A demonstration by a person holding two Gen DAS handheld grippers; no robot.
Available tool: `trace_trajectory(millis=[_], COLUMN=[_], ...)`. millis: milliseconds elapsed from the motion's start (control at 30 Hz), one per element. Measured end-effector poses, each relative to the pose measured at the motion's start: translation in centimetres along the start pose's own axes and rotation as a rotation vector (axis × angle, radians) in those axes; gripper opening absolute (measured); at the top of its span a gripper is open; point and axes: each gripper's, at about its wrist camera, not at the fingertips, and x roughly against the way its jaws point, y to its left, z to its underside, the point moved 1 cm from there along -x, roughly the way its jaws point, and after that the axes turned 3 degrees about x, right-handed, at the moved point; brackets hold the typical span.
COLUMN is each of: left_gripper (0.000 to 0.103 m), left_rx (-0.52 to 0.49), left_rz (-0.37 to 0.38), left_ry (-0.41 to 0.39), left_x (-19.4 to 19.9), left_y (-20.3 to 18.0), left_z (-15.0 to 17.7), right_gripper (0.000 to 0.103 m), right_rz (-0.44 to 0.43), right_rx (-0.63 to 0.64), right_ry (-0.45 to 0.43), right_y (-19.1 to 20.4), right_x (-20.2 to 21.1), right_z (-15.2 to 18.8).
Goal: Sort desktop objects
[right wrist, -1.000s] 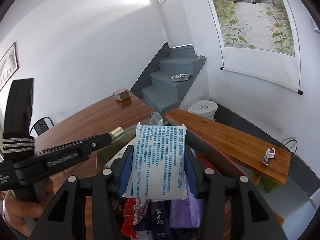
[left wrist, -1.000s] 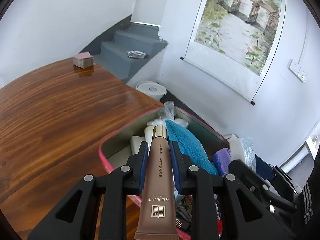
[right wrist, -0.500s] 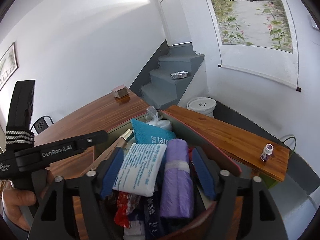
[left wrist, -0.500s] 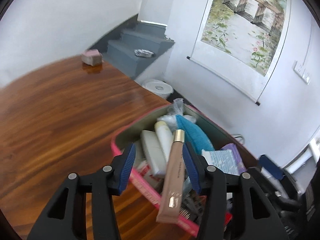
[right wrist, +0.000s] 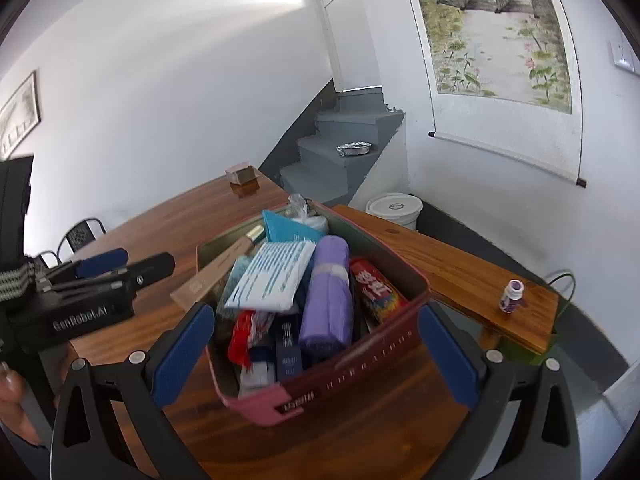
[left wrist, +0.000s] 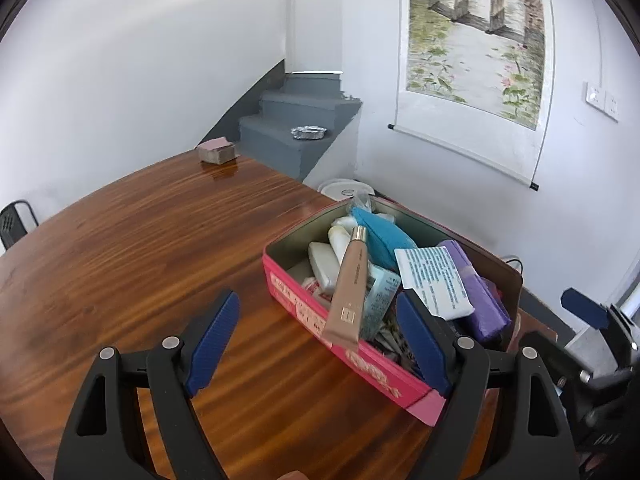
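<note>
Tube [left wrist: 349, 291] between opening left claw [left wrist: 320, 344]

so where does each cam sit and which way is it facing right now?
Left wrist: on the left gripper, looking down over the table at the pink box; jaws opening, empty.
Right wrist: on the right gripper, facing the same box; a hand at its left edge; jaws opening, empty.
Shared: box, beige tube, stairs.

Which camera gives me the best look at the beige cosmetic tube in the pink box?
The left wrist view: the beige tube shows nearly whole, gold cap up, leaning over the pink box rim. The right wrist view shows it sideways at the box's far edge, partly hidden by a white packet.
</note>
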Motion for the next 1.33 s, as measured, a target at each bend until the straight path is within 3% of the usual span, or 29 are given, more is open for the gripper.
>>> trace_trajectory(millis=[233,300,467,833,1333], left_gripper=[0.084,0.084,0.084,0.084,0.084], left_rx=[-0.026,-0.036,-0.046,-0.076,-0.119], left_rz=[-0.139,-0.147,-0.106,-0.111,-0.042], left_ry=[-0.043,-0.042,-0.037,-0.052,-0.044], left_x=[2.3,2.5,3.1,3.6,3.3], left_y=[-0.5,-0.5,-0.7,-1.9,-3.8], left_z=[0.5,0.6,1.0,1.2,1.2], right_gripper=[0.102,0.102,0.102,0.102,0.102], right_rz=[0.012,0.006,-0.002,0.009,0.009], right_rx=[0.053,0.055,0.059,0.057,0.034], right_ry=[0.002,-0.007,-0.011,-0.022,-0.001], right_y=[1.2,1.4,2.0,2.0,1.2], right_x=[1.7,2.1,2.7,3.4,2.8], right_z=[0.9,0.8,0.9,0.9,1.2])
